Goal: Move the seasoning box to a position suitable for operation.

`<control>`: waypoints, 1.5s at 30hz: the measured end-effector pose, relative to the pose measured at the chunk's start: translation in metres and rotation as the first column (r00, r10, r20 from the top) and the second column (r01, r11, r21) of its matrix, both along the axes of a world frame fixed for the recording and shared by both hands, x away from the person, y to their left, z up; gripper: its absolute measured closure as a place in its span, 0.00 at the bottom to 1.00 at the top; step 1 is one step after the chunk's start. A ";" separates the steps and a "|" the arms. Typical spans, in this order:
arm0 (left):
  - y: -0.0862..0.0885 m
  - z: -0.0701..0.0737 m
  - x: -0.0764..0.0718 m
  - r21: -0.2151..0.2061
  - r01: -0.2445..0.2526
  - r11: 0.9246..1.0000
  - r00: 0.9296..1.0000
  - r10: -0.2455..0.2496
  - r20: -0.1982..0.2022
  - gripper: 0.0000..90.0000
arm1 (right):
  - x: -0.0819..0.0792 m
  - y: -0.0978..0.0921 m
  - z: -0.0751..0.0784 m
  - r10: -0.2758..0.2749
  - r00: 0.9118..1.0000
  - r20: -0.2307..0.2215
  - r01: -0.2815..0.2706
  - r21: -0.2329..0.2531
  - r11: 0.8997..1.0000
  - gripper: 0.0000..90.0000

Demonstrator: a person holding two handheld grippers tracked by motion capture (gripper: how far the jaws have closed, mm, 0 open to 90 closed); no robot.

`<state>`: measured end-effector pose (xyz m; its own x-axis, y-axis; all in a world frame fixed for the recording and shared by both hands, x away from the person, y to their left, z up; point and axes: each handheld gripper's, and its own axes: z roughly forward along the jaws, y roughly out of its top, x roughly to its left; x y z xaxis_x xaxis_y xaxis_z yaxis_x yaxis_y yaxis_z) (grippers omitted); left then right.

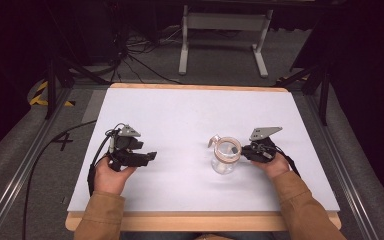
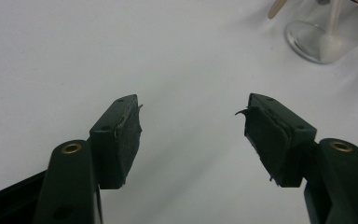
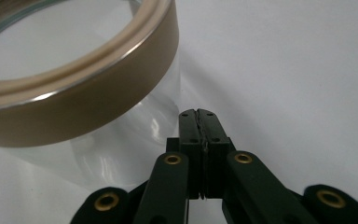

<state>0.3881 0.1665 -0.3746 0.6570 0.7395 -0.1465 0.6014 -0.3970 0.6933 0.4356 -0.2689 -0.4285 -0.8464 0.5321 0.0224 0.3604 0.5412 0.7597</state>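
Note:
A clear glass jar (image 1: 224, 159) with a gold band round its mouth stands on the white table (image 1: 190, 110), right of centre. My right gripper (image 1: 244, 150) is just to its right. In the right gripper view that gripper (image 3: 197, 114) is shut with nothing between its jaws, its tip close beside the jar's glass wall (image 3: 121, 140) below the gold band (image 3: 88, 98). My left gripper (image 1: 151, 156) rests low at the left and points toward the jar. In its own view the gripper (image 2: 193, 106) is open and empty, with the jar (image 2: 310, 39) far off at the upper right and a pale stick (image 2: 334, 18) in it.
A small pale wooden piece (image 1: 213, 140) sticks out at the jar's upper left. The table's wooden front edge (image 1: 200, 220) lies near the person's sleeves. A cable (image 1: 45, 150) trails off the left side. A white metal frame (image 1: 224, 40) stands on the floor beyond the table.

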 end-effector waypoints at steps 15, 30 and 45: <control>-0.028 0.002 0.017 0.006 0.112 0.994 0.994 -0.112 0.007 0.50 | -0.033 0.013 0.005 0.092 0.995 0.027 -0.089 -0.081 0.993 1.00; -0.036 -0.003 0.026 -0.002 0.178 0.984 0.982 -0.177 -0.057 0.68 | -0.049 0.028 0.004 0.152 0.988 0.023 -0.149 -0.102 0.984 1.00; -0.046 0.015 0.034 -0.026 0.281 0.959 0.957 -0.283 -0.071 0.86 | -0.055 0.009 0.019 0.087 0.995 0.047 -0.085 -0.048 0.995 0.99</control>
<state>0.4224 0.1200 -0.3596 0.8257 0.5229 -0.2117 0.5157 -0.5473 0.6592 0.3806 -0.2599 -0.4098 -0.8886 0.4566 -0.0430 0.2740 0.6037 0.7486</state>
